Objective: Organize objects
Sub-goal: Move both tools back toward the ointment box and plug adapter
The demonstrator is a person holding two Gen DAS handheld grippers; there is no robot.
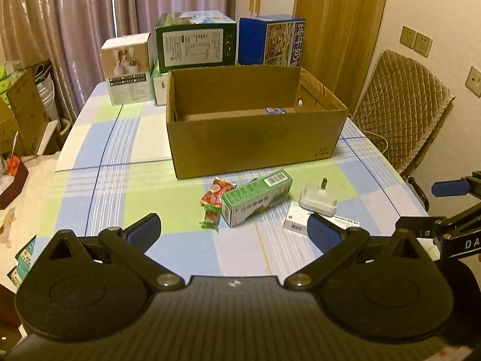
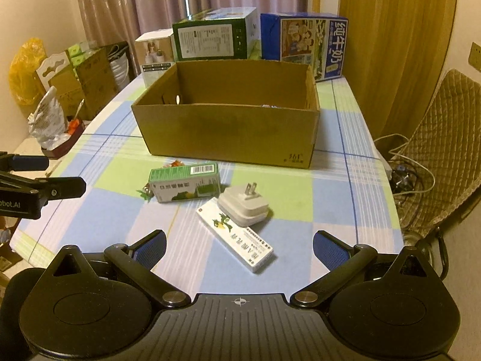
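Above the checked tablecloth [image 2: 330,198], both tools [image 1: 234,231] [image 2: 239,248] wide open, empty.

1. You are facing a table [image 2: 345,186] covered with a blue, green and white checked cloth.
2. An open cardboard box [image 2: 228,132] sits on it mid-table.
3. Just in front lie a green carton [image 2: 185,185], a red snack packet [image 1: 215,200], and a white plug adapter [image 2: 243,207] resting partly on a flat white box [image 2: 240,240].
4. Three printed boxes [image 1: 195,42] stand at the far edge.
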